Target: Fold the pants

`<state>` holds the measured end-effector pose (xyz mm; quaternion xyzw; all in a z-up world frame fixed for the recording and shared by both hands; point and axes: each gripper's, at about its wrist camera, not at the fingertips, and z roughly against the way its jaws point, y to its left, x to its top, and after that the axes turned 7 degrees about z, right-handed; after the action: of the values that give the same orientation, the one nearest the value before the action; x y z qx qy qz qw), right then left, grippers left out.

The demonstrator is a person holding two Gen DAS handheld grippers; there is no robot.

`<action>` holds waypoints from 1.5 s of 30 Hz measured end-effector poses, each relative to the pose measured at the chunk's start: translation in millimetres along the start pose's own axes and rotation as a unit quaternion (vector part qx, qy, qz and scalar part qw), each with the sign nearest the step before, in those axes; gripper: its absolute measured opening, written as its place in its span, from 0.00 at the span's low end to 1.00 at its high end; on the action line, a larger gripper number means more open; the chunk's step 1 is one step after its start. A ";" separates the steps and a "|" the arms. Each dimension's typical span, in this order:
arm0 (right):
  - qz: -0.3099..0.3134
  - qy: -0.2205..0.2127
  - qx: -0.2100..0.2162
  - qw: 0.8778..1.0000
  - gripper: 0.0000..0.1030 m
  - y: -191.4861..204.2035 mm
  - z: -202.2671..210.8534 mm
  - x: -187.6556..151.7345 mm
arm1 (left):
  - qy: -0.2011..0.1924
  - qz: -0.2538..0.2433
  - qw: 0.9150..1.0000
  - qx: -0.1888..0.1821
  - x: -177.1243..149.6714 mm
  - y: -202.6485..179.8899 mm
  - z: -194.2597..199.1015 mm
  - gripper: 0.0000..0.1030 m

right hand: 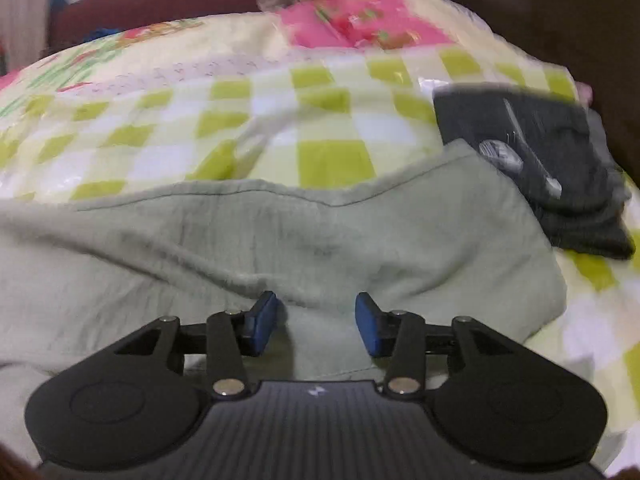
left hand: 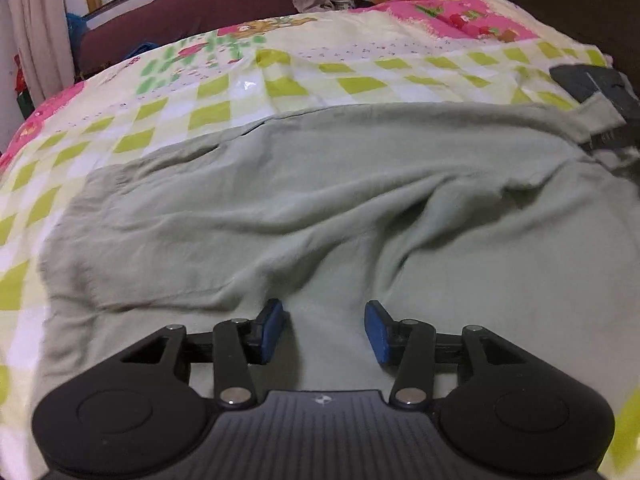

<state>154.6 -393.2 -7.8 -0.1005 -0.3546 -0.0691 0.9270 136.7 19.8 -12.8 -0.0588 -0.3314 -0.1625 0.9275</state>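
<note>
Pale green pants [left hand: 320,200] lie spread and wrinkled across a bed, with a long crease running through the middle. My left gripper [left hand: 325,330] hovers over the near part of the cloth, its blue pads apart and nothing pinched between them. In the right wrist view the same pants [right hand: 320,240] show a seamed edge at the far side and a corner at the right. Over that cloth my right gripper [right hand: 316,322] stands open, with only flat fabric below the gap.
The bed carries a cover of yellow-green checks [left hand: 208,92] with pink cartoon patches [right hand: 360,20]. A dark folded garment [right hand: 560,168] with a silver print lies at the right, touching the pants' corner. A maroon headboard [left hand: 192,12], curtains and a window stand behind.
</note>
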 end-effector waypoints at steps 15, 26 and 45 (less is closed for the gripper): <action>0.310 -0.007 0.203 0.929 0.57 151.9 -32.7 91.6 | -0.016 -0.004 0.997 0.071 106.0 157.0 -63.1 0.68; 0.302 0.035 0.219 0.927 0.66 169.8 -70.1 87.7 | -0.001 0.066 0.995 0.073 116.8 176.5 -117.3 0.88; 0.297 -0.077 0.256 0.917 0.05 143.3 113.0 69.6 | -0.125 0.065 0.989 0.040 71.1 158.1 47.0 0.26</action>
<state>161.9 -231.5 101.5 0.0350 -0.3843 0.3105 0.8687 214.2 159.9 68.4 -0.0631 -0.4463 -0.0797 0.8891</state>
